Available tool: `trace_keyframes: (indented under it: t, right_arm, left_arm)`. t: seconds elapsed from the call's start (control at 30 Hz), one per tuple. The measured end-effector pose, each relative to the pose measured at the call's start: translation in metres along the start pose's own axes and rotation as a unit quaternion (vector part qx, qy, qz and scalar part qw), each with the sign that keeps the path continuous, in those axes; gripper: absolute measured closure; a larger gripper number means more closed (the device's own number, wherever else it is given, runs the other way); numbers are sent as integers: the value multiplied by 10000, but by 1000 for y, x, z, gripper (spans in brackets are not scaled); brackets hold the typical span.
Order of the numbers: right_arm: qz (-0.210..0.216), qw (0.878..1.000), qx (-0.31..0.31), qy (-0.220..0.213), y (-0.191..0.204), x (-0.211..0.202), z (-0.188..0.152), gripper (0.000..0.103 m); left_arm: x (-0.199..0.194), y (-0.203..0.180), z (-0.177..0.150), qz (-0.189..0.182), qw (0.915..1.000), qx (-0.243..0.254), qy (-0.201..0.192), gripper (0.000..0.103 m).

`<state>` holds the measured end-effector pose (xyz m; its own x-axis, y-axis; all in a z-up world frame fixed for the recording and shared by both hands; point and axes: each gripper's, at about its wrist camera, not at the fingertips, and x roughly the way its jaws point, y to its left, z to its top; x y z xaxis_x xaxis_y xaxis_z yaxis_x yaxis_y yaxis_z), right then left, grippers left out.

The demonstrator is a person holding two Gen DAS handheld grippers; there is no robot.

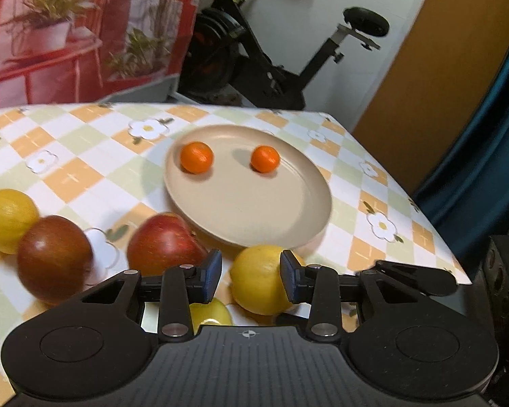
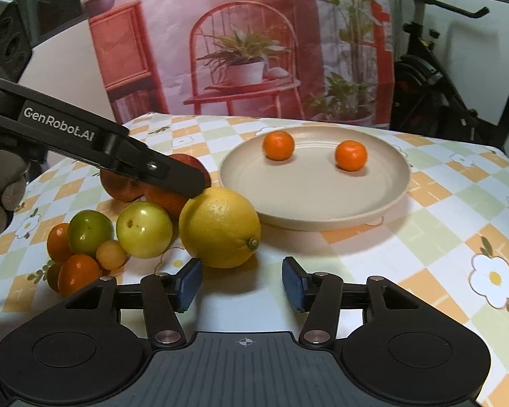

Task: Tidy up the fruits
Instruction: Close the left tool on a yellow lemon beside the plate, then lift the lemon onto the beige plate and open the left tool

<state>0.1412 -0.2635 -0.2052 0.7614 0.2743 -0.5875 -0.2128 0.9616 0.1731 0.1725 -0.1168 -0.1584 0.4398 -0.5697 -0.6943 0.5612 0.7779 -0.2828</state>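
Note:
A beige plate point(image 1: 247, 217) point(image 2: 315, 196) holds two small oranges point(image 1: 196, 157) point(image 1: 264, 158). In front of it a big yellow lemon point(image 1: 258, 281) point(image 2: 220, 227) lies on the checked cloth. My left gripper point(image 1: 251, 276) is open around this lemon: its right pad overlaps the fruit's side, and a thin gap shows at the left pad. From the right wrist view its black finger point(image 2: 173, 176) reaches over the lemon's top left. My right gripper point(image 2: 242, 285) is open and holds nothing, just short of the lemon. Two red apples point(image 1: 163, 244) point(image 1: 54, 257) and a second lemon point(image 1: 8, 218) lie to the left.
A cluster of green-yellow fruits point(image 2: 144, 230) point(image 2: 90, 232) and small oranges point(image 2: 78, 273) lies left of the lemon. A gloved hand point(image 2: 0, 186) holds the left gripper. The table's right edge point(image 1: 424, 210) drops off near the plate. An exercise bike point(image 1: 254, 51) stands behind.

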Motion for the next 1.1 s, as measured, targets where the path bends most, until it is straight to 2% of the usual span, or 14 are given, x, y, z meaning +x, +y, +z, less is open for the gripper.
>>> trace_keyframes:
  t: [0.2,0.33,0.57,0.83,1.1]
  right_arm:
    - [122,9998,-149,98,2,8,4,55]
    - [263,9994,-185,110,1,12,8,57]
    - [356,9993,-105,53,-2,11,10,59]
    - [291,9987,-30,-423,-7,-8,20,59]
    - [175,9989,-21,-425,-26,8,45,61]
  left_arm:
    - [8,7,2,-326,9991,-220,145,68]
    - [13,5,1,-547,9980,-183,244,68]
    - [13,5,3,-598,9977,-226,231,67]
    - [0,-1,17,-691,9973,-213,-121,67]
    - [21,9,38,-593,9970,-490,-86,69]
